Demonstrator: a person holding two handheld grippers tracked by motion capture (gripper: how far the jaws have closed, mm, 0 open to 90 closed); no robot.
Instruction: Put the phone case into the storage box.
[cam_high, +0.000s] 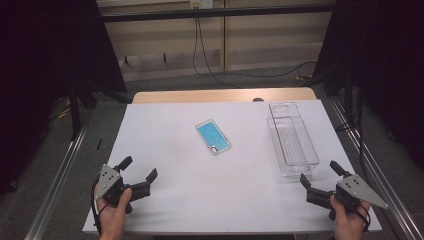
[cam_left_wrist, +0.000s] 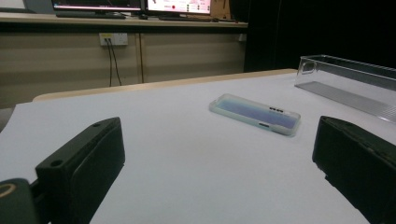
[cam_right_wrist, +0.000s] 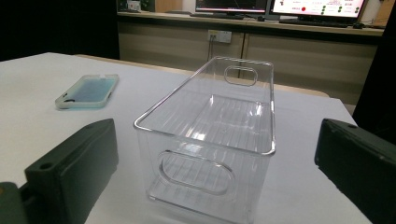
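A person is sitting at a white table (cam_high: 165, 200), holding a gripper in each hand near the closest edge. The left gripper (cam_high: 138, 170) is resting at the near left corner with its jaws spread wide and nothing between them; in the left gripper view (cam_left_wrist: 215, 158) the two black jaws are standing far apart over bare tabletop. The right gripper (cam_high: 320, 172) is sitting at the near right corner, also released — its jaws are gaping, with nothing clamped.

A phone (cam_high: 213, 136) in a pale case with a blue back is lying flat near the middle of the table, turned at a slant, well apart from both grippers. In the left gripper view the phone (cam_left_wrist: 254, 114) is lying ahead and a little to the right, its side buttons facing the camera.

A clear plastic bin (cam_high: 293, 145) is standing upright along the right side of the table, long and narrow, with an oval handle cutout in each end wall. Its near end is sitting just in front of the right gripper, and in the right gripper view the bin (cam_right_wrist: 205, 140) is appearing straight ahead between the open jaws (cam_right_wrist: 215, 158), not touched by them — the phone (cam_right_wrist: 88, 91) is lying off to its left, apart from it.
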